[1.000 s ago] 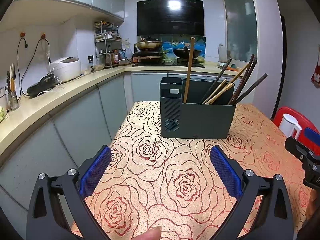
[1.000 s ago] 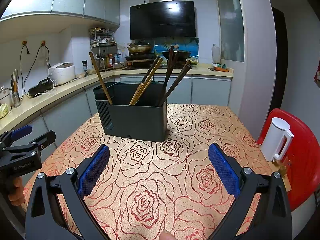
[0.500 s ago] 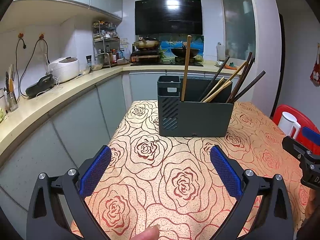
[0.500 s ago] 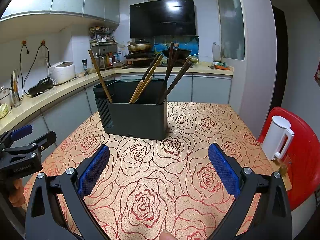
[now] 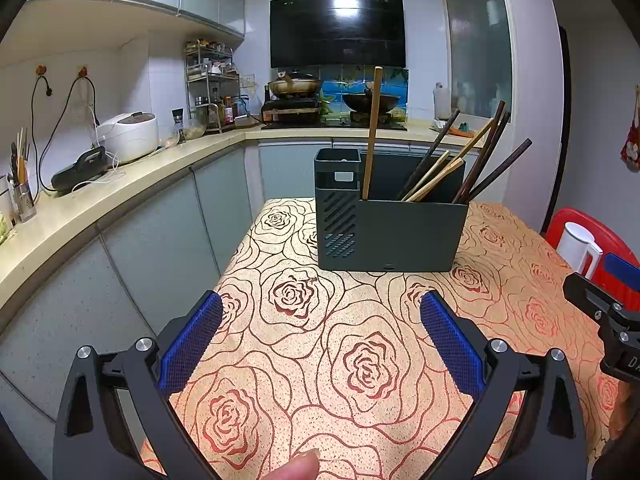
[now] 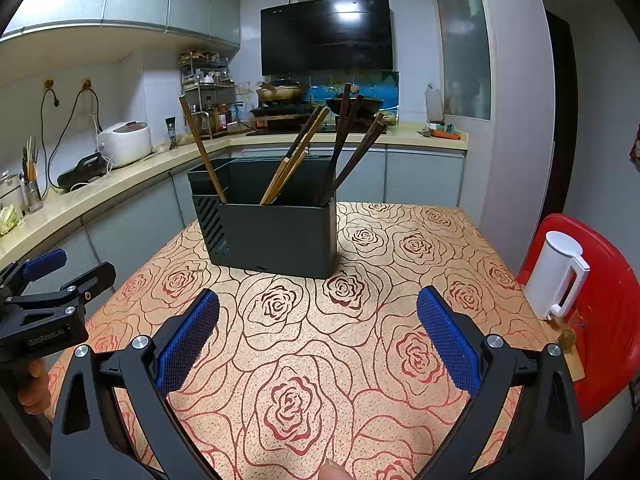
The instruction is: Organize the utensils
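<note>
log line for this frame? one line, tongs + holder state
left tongs: open, empty | right tongs: open, empty | utensil holder: upright on table, chopsticks inside | contact: none

Even, cool indoor light; white glare on the glossy black range hood [image 5: 338, 32]; sharp centres, fisheye-bent edges, dark corners.
</note>
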